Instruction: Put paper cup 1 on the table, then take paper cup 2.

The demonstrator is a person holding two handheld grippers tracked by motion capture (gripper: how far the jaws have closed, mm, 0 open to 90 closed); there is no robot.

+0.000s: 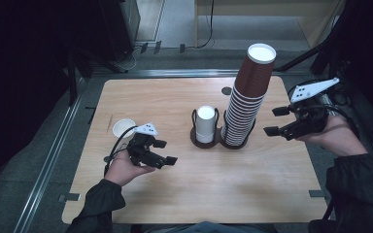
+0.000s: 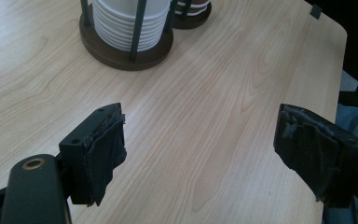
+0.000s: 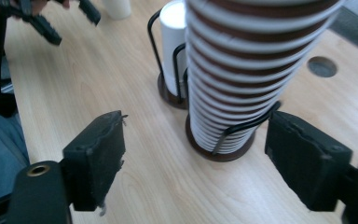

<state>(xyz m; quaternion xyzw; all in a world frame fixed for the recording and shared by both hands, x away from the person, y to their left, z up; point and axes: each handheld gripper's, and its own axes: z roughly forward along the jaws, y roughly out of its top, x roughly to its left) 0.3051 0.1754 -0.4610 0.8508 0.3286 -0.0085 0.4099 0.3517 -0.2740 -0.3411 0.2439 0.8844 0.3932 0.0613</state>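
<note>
Right hand-held gripper [image 1: 278, 121] hangs off the right side of the tall brown cup stack [image 1: 246, 99], jaws wide apart, nothing between them; in the right gripper view the stack stands ahead between the two pads but neither pad touches it. Left hand-held gripper [image 1: 166, 151] sits low over the tabletop [image 1: 184, 194] near its left side, jaws parted and empty, bare wood between them in the left gripper view. Stack is seated in a wire holder [image 1: 235, 141] on a round base, just beside a second holder with a short white stack [image 1: 205, 124]; the two bases look to be touching or nearly so. A lone white cup [image 1: 123, 127] stands on the tabletop just behind the left gripper. Judgement: work in hand looks like taking a cup from the brown stack. Risks: the stack is tall and leans slightly to the right at the top, so a sideways push from a pad could tip it or drag the holder. Nested cups may cling, so a grip low down could lift several at once, or the whole stack out of the wire. A hard squeeze could crush the thin paper wall. Left gripper backing up could knock the lone cup over.
</note>
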